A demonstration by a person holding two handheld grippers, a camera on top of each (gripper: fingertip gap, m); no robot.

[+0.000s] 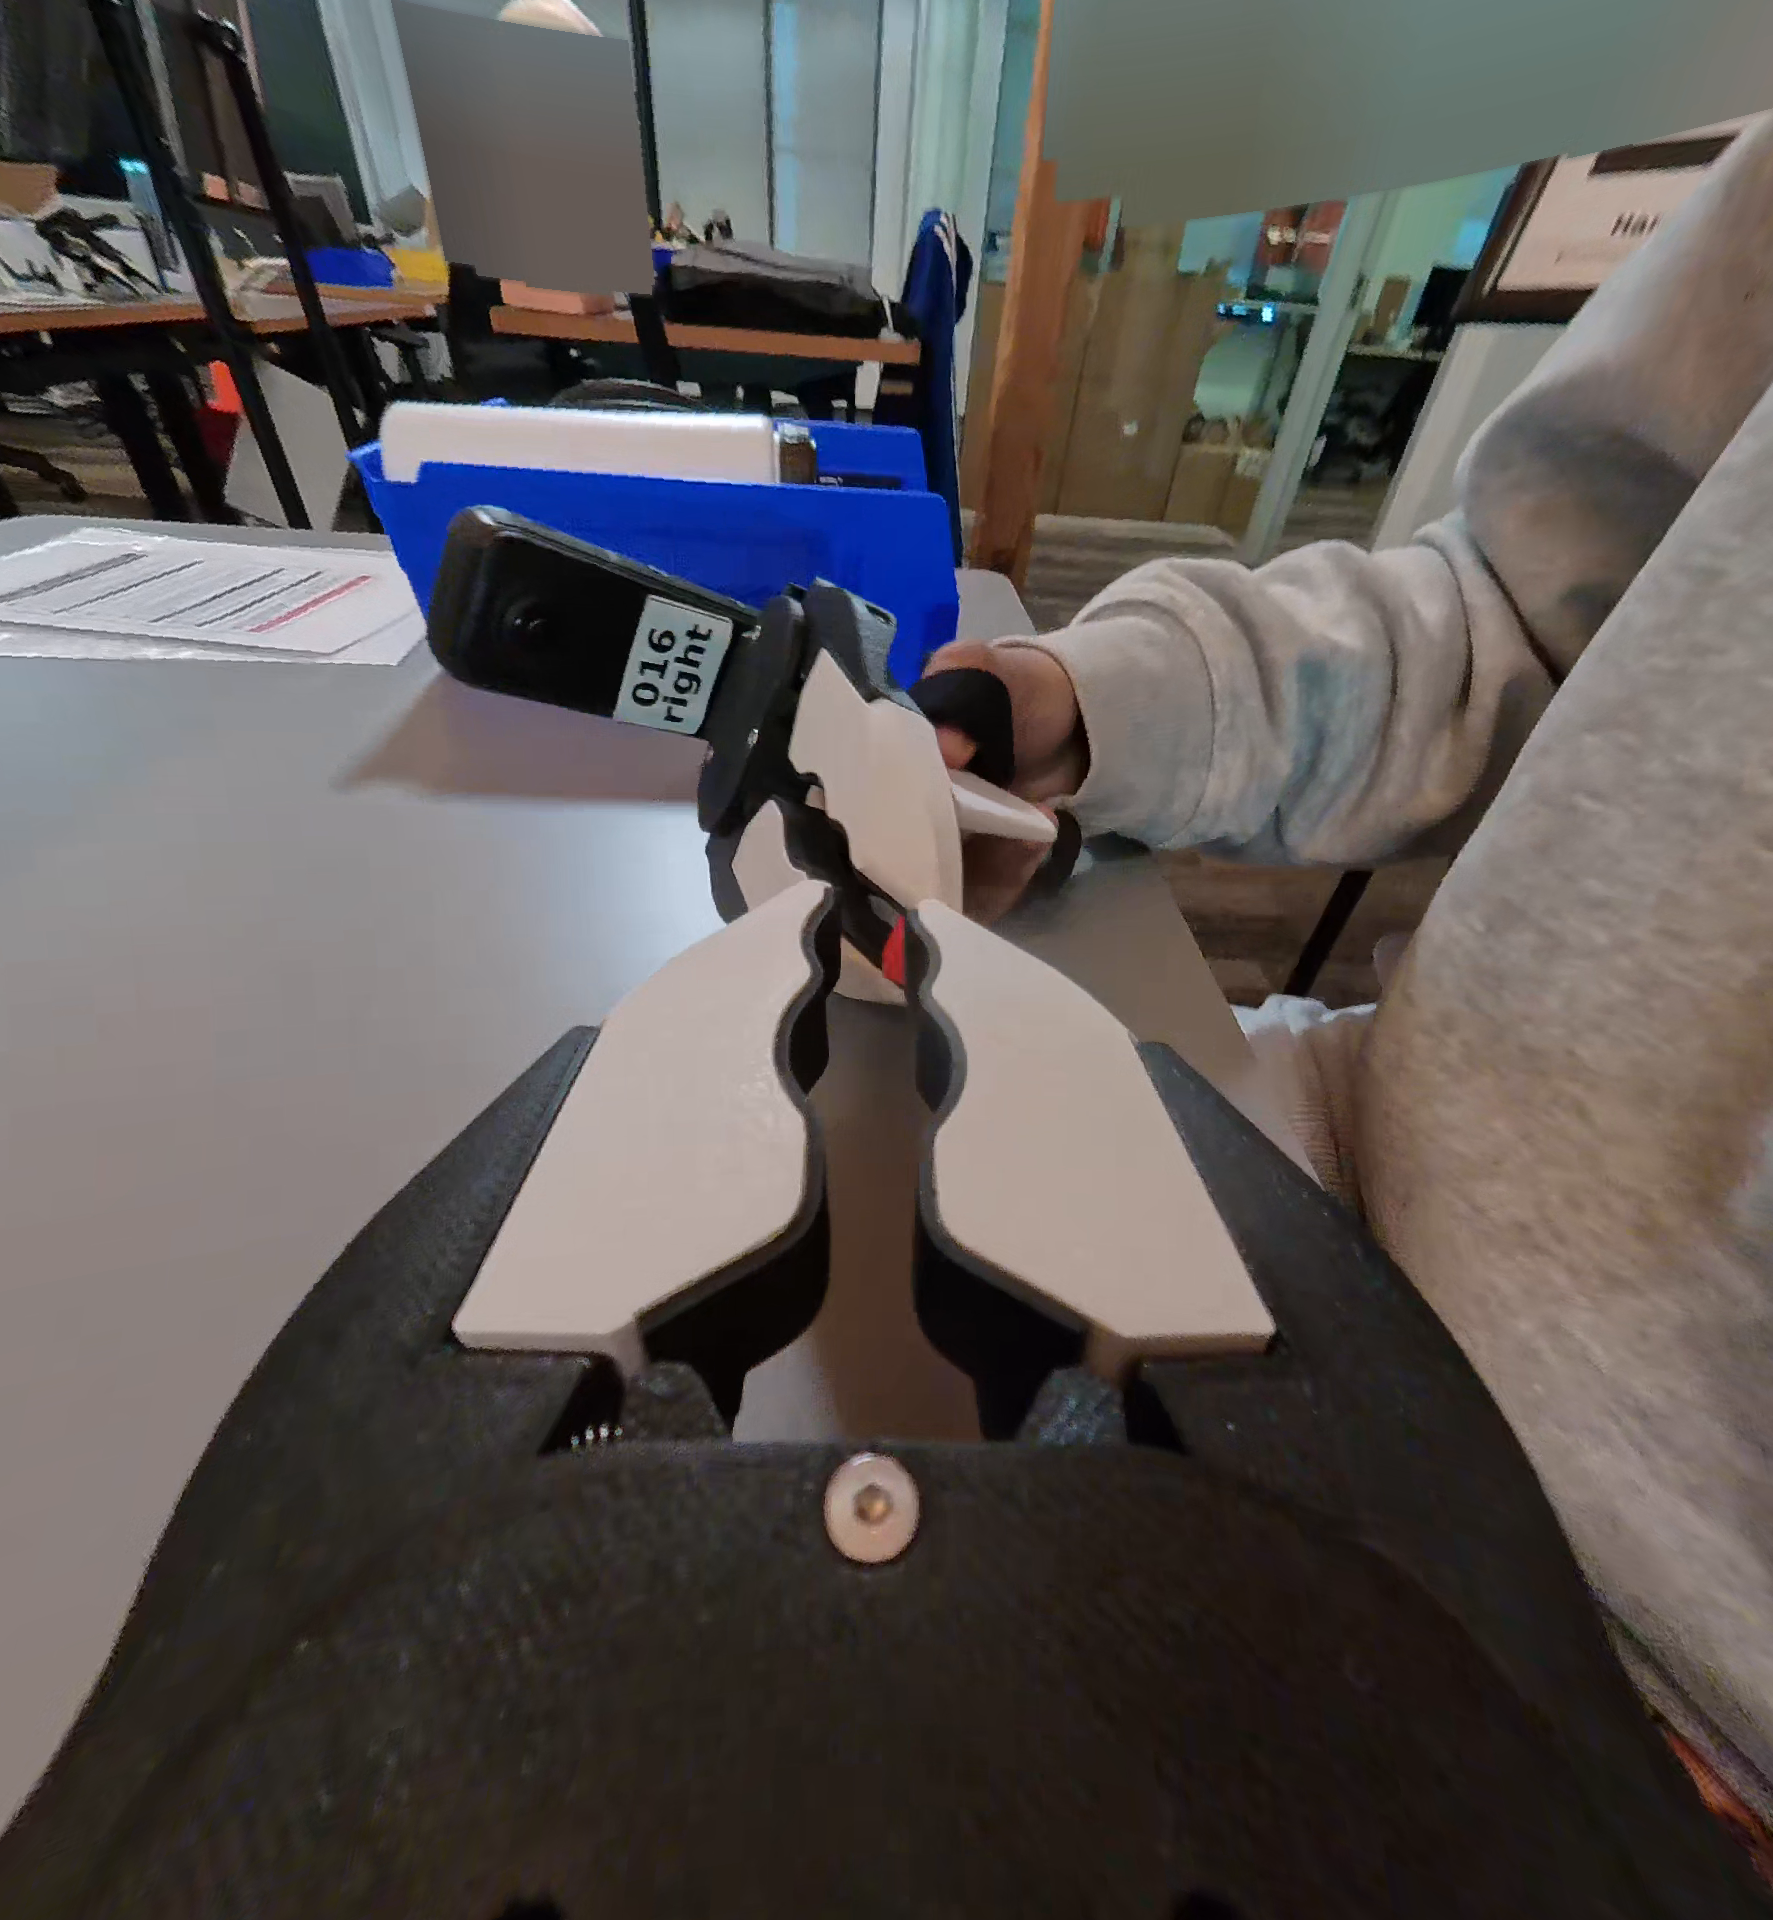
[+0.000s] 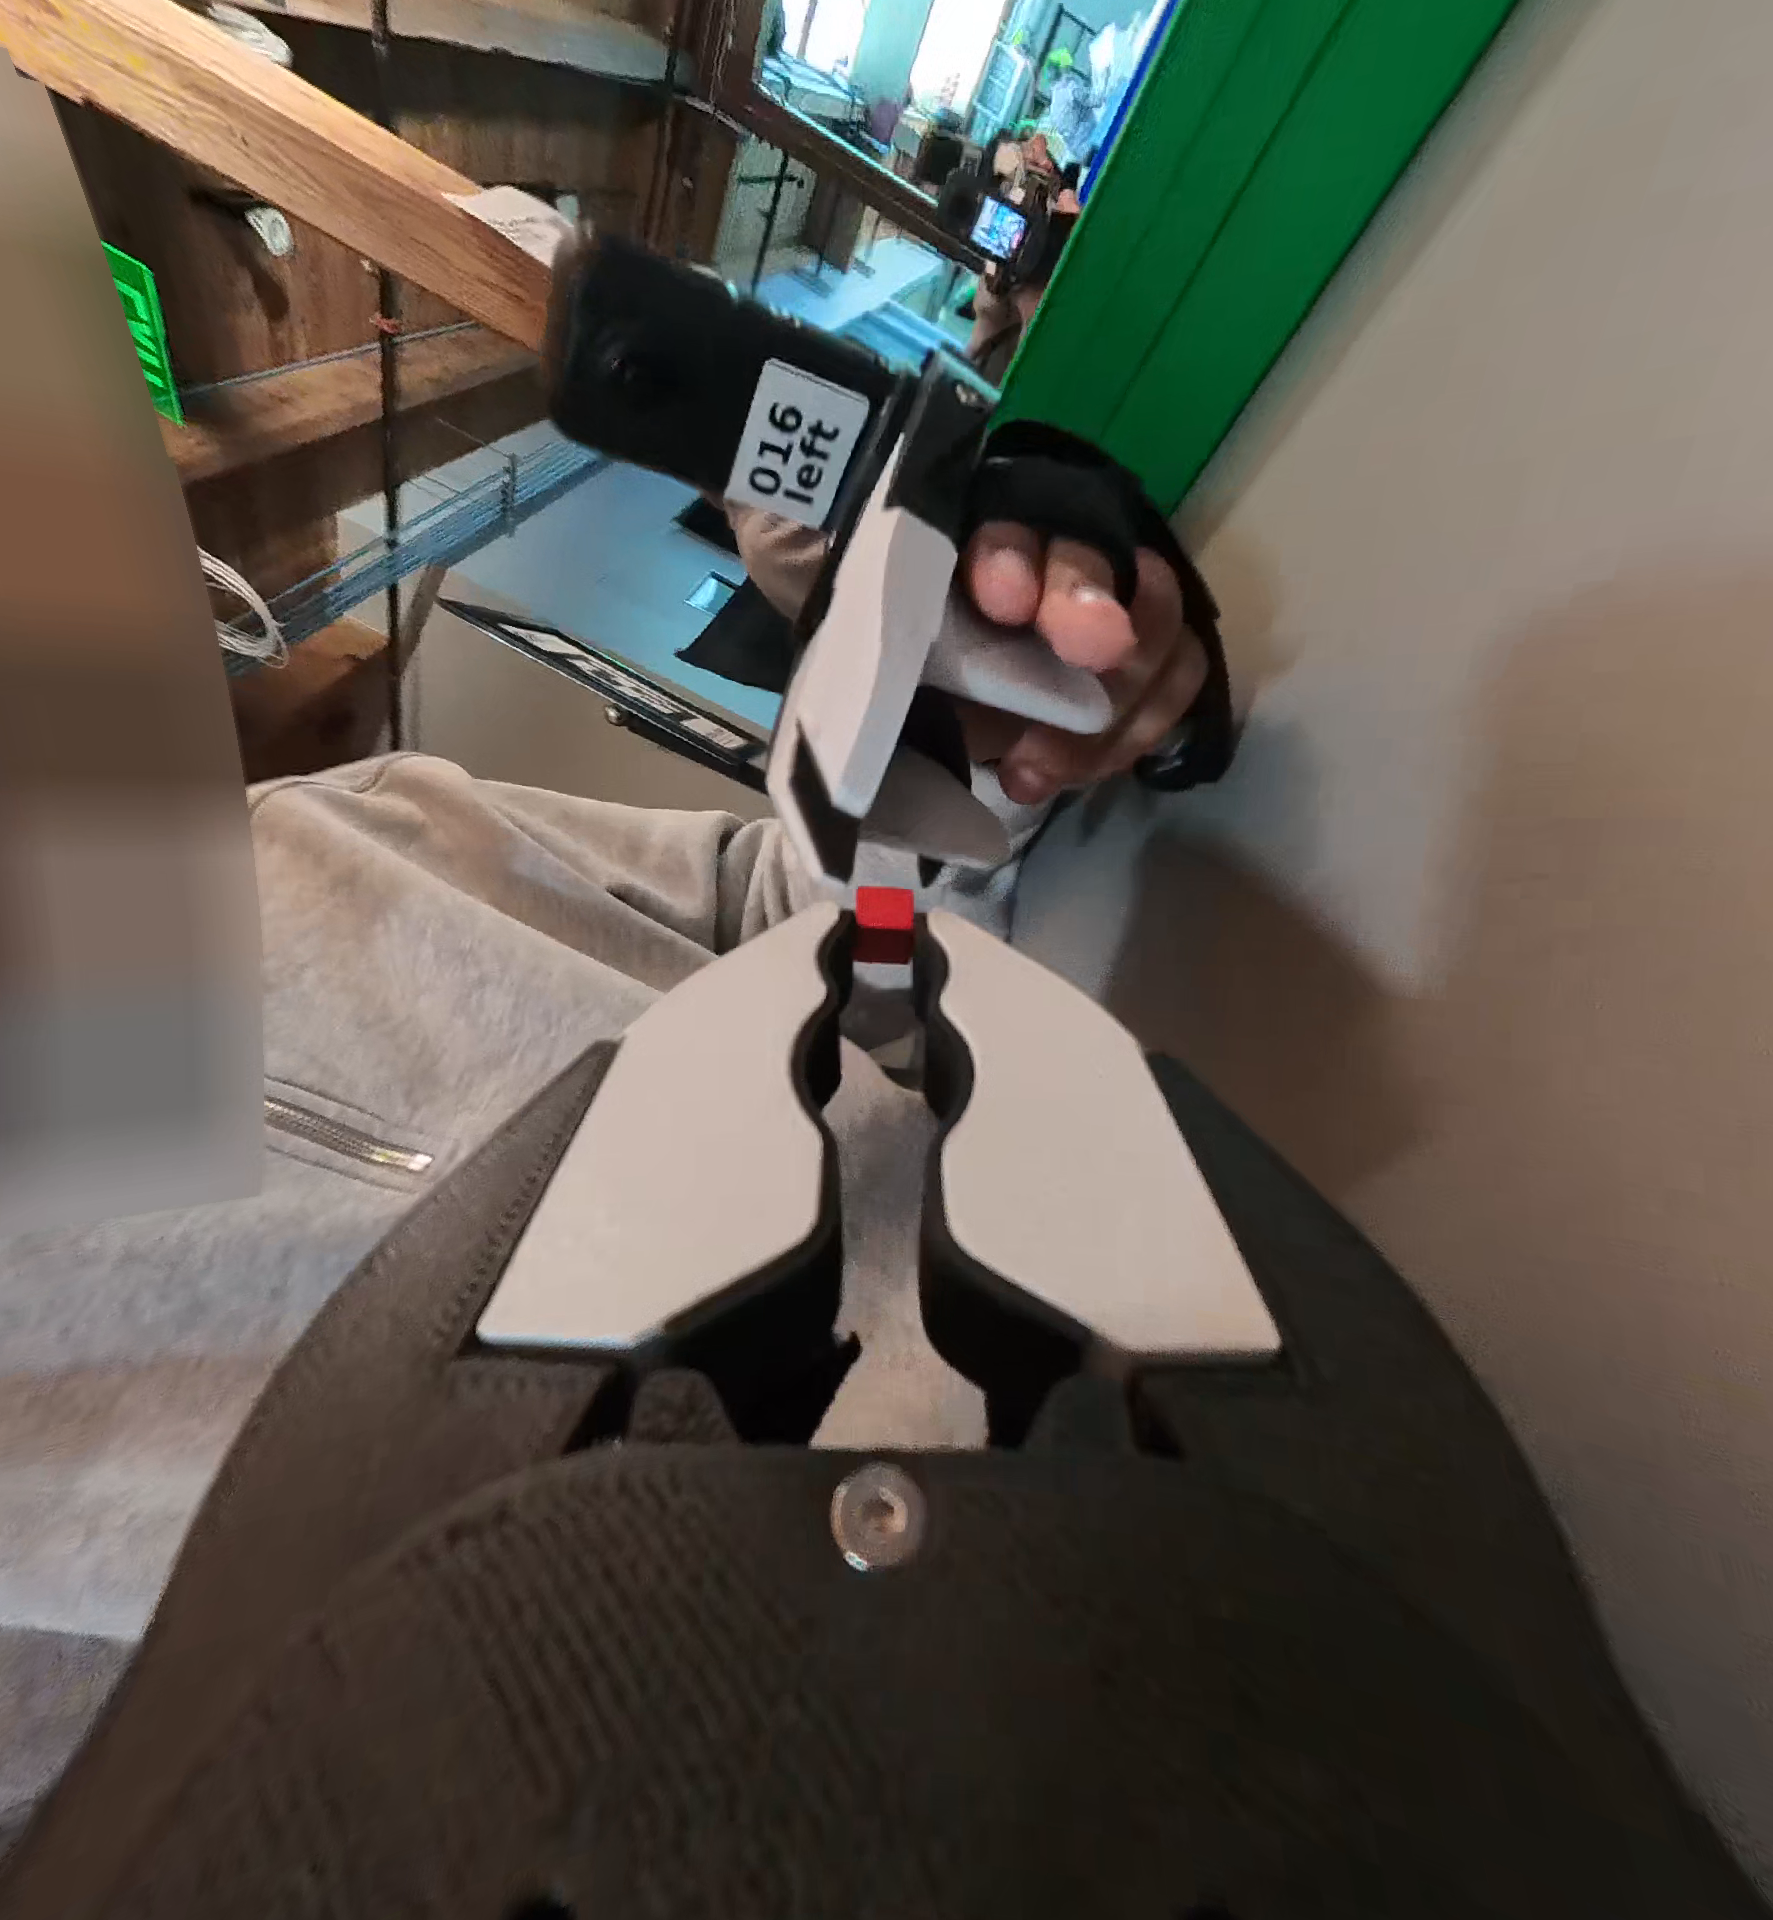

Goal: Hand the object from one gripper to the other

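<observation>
Table (image 1: pixel 238 935), grey and plain, takes most of the left wrist view. A person in a grey sweater (image 1: pixel 1536 831) sits close at its right side. At the far edge of the table stands a blue bin (image 1: pixel 674 540) with a white box inside, and a printed sheet (image 1: pixel 165 592) lies to the left of the bin.

The left gripper (image 1: pixel 869 930) is above the table with its fingers only narrowly apart. The right gripper (image 2: pixel 884 940) points toward it from the other side, so that the tips of the two meet in the air. Each one carries a black camera on top. The right hand (image 1: pixel 1007 717) and the left hand (image 2: pixel 1079 644), both in black fingerless gloves, hold the handles.

The cube (image 2: pixel 884 923), small and red, is between the tips of the right gripper, which are closed on its two sides. The tips of the left gripper are just beyond the cube. I cannot tell whether they touch it. In the left wrist view only a thin red part of the cube shows in the gap.
</observation>
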